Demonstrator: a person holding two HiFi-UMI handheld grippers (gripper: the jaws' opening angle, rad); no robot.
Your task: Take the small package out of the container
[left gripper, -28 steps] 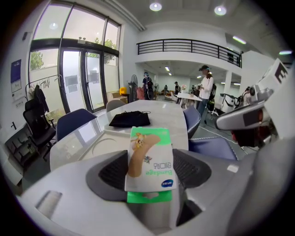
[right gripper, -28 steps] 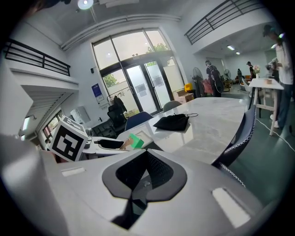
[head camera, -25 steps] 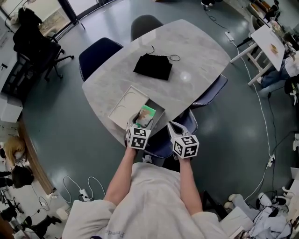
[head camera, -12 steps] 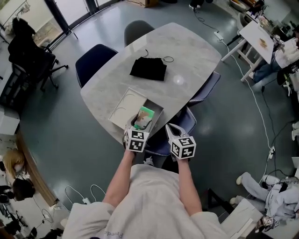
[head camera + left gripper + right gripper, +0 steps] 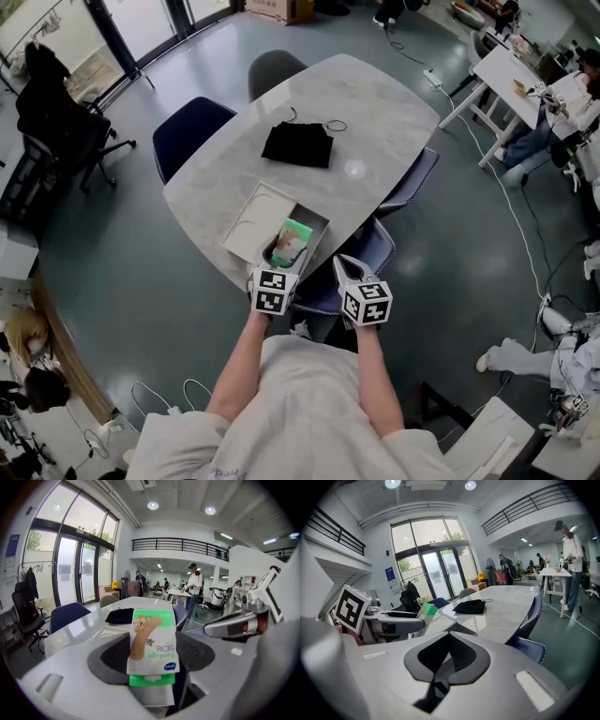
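Since the earlier frame the left gripper (image 5: 277, 257) has drawn slightly back toward the person, bringing the small package (image 5: 290, 241) with it; the right gripper (image 5: 347, 268) has barely shifted.

Left gripper: jaws clamped on the lower end of the small package (image 5: 153, 641), a white and green bandage pack; it stands upright between the pads with its printed face to the camera. Right gripper: jaws pressed together with nothing between them, held off the near edge of the table (image 5: 375, 122), just beside the left gripper and over a blue chair (image 5: 330, 281).

Location of the package: in the head view it still overlaps the dark compartment of the open white container (image 5: 251, 214); the right gripper view shows its green edge raised above the tabletop. Whether its lower end is fully clear of the container wall cannot be confirmed.

A black pouch (image 5: 298, 144) lies further out on the table, well apart and untouched.

Assessment: the grasp is made and the lift appears largely done; what remains is to carry the package clear of the container, and perhaps set it down.
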